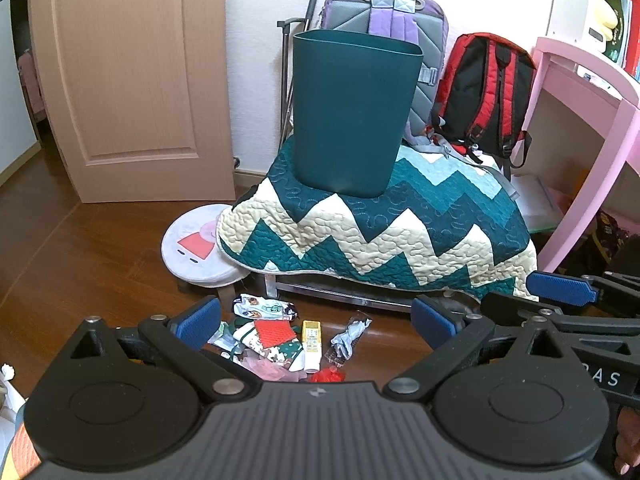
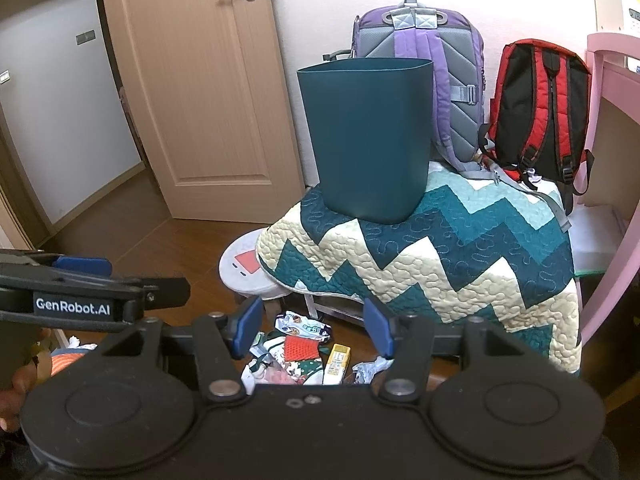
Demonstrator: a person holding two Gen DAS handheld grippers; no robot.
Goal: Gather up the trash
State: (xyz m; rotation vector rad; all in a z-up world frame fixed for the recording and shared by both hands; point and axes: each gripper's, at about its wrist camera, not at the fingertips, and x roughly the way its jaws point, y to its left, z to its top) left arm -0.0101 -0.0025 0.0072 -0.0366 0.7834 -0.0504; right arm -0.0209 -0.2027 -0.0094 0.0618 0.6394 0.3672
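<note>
Door (image 1: 132,80), far left. Quilt (image 1: 380,232) draped over a low stand; teal bin (image 1: 352,112) stands upright on it, well above the floor. Trash pile (image 1: 288,344) lies on the wood floor, near, just in front of the stand.

Risk, as I judge it: light wrappers may slip from your fingers on the lift, and a knock could tip the bin off the soft quilt.

Left gripper (image 1: 316,320) and right gripper (image 2: 314,326) hover low over the pile, both spread apart, holding nothing.

Open floor (image 1: 100,264) lies left of the wrappers (image 1: 280,340); the quilted bench (image 1: 400,232) and round cushion (image 1: 196,248) crowd behind.
</note>
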